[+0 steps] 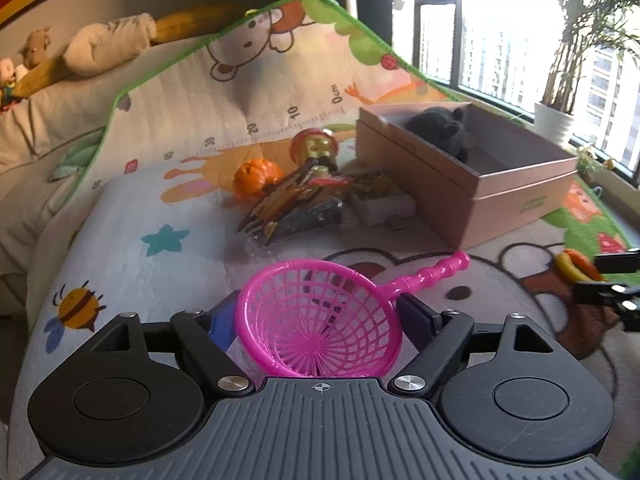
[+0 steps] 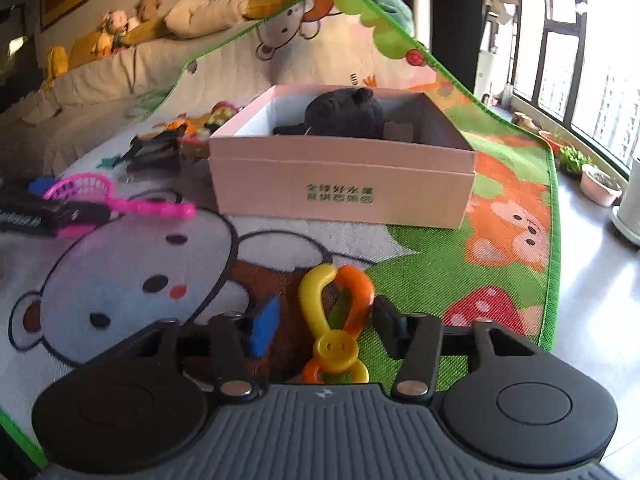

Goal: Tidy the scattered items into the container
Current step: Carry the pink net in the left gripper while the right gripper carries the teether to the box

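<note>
Left gripper [image 1: 320, 320]: I have its jaws half open, hugging the net [image 1: 320, 320] rim, ready to lift.
Right gripper [image 2: 324, 324]: jaws narrowed around the rings [image 2: 334, 320]; contact unclear.
Box [image 2: 340, 184]: mid-mat [image 2: 440, 272], where I'll drop both.

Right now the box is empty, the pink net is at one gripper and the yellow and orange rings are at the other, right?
Not quite. The box is not empty: a dark plush toy already lies inside it, as the right wrist view shows. The rest holds: the pink net sits between the left gripper jaws, the yellow and orange rings between the right gripper jaws.
</note>
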### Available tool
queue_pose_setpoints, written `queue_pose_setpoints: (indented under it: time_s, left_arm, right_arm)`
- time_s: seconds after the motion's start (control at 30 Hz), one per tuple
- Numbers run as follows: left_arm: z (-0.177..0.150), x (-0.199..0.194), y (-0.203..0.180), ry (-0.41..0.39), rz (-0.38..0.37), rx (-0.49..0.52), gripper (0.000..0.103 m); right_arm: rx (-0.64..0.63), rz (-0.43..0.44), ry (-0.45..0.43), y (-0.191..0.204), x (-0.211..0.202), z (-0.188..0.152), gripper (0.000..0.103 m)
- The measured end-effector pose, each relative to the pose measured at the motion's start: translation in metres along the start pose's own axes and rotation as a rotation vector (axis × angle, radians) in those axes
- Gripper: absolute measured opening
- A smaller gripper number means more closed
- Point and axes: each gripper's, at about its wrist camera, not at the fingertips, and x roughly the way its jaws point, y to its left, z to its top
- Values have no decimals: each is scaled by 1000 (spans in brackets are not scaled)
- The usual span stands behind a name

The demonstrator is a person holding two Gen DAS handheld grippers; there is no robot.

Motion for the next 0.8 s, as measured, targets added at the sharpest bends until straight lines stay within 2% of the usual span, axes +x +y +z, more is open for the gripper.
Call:
queue_pose_setpoints:
  time_s: [0.2, 0.43, 0.47, 0.5, 0.67, 0.8]
  left_arm:
    - [1, -28, -21, -32, -62, 48, 86]
    - [12, -52, -55, -83, -148, 143, 86]
    - [15, -52, -60, -90, -155, 159, 86]
    - [17, -52, -64, -96, -160, 172, 86]
    - [42, -39, -82, -136, -185, 233, 86]
    - [52, -27, -88, -137, -192, 227, 86]
  right_arm:
    - [-24, 3, -17, 1, -15, -4, 40]
    - [-5, 6, -90, -10, -59, -1, 39]
    - [-2, 5, -104, -12, -65, 0, 35]
    - [0, 5, -116, -15, -70, 3, 26]
    - [9, 7, -175, -29, -84, 26, 26]
    - [15, -3, -165, -38, -79, 33, 26]
